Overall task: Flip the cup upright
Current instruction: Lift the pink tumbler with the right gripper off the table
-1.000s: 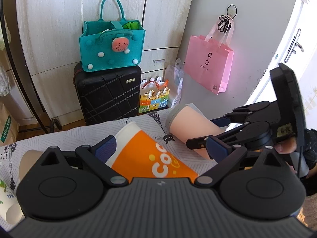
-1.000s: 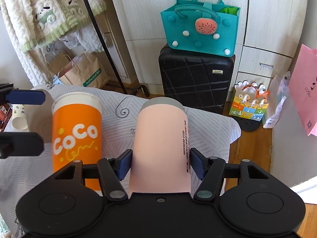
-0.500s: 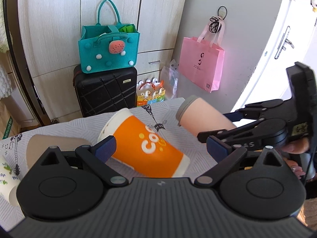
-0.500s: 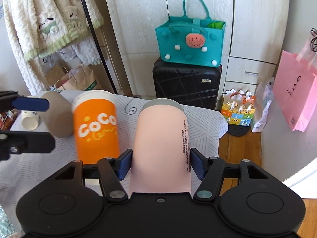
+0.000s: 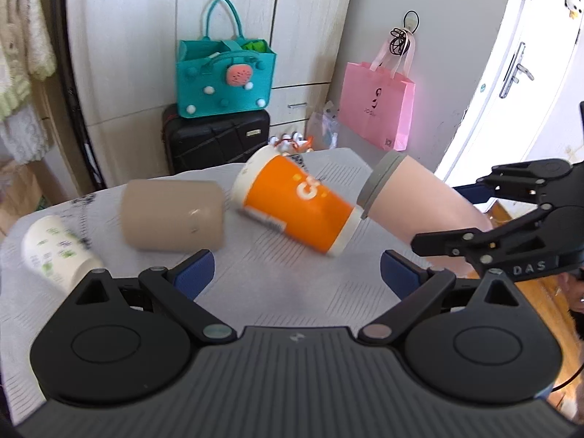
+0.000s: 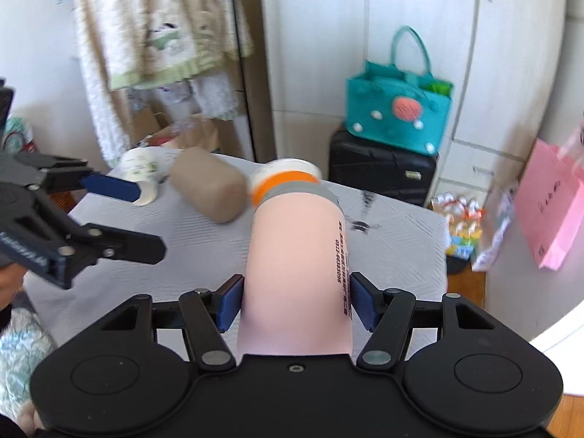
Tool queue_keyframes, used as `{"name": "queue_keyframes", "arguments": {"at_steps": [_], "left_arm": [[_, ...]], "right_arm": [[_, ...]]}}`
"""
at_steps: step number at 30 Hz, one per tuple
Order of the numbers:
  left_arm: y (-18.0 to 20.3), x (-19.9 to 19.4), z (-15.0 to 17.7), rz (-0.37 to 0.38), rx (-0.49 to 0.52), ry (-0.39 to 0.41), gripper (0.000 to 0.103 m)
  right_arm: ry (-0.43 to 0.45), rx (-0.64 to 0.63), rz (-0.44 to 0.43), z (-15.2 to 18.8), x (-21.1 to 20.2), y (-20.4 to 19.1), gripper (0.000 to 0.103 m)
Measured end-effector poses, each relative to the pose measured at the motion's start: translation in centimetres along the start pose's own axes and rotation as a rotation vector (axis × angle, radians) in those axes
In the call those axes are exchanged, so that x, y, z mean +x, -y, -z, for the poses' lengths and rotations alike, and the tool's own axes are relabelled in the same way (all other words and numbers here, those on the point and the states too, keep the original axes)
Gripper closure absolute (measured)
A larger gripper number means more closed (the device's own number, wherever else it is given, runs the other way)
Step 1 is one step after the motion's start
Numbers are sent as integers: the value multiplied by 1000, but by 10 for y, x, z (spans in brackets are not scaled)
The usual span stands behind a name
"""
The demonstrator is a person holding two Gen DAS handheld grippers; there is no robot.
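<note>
Between the right tongs (image 6: 295, 301) — pink cup (image 6: 297, 273), clamped.

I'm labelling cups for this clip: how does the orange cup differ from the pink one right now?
The orange cup lies loose on the table cloth, untouched; the pink cup is clamped between the right gripper fingers. The orange cup carries white lettering and a white rim; the pink cup is plain with a grey band at its far end and a line of small black print. Both are tapered cups, neither upright.
</note>
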State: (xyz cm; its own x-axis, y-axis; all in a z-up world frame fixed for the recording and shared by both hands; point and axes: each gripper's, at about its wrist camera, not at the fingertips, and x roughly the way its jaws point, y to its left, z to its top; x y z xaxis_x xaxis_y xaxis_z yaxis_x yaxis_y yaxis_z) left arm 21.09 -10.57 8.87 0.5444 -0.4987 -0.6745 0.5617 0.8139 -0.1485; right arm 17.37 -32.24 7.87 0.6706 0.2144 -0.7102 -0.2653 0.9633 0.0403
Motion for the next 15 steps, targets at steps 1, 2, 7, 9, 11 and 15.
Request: {"name": "queue_keyframes", "arguments": {"at_steps": [1,2,7,9,11,15], "left_arm": [[-2,-6,4,-8,4,9,5],[-4,-12,9,-16,10,19,5],[-19,-44,34,-53,23,51,5],[-29,-54,43,-63,10,54,5],[-37,-60,50,-72,-4,57,5],[-56,-70,60,-80,-32,52,4]], "right_arm": [[1,-17,-1,2,-2,-10,36],[1,-27,-15,4,-3,-19,36],[-25,-48,-95,13,8,-58,36],[-45,-57,-122,17,17,-73,36],[-45,-63,-123,19,25,-88,36],[-30,-66,-161,24,36,-110,36]]}}
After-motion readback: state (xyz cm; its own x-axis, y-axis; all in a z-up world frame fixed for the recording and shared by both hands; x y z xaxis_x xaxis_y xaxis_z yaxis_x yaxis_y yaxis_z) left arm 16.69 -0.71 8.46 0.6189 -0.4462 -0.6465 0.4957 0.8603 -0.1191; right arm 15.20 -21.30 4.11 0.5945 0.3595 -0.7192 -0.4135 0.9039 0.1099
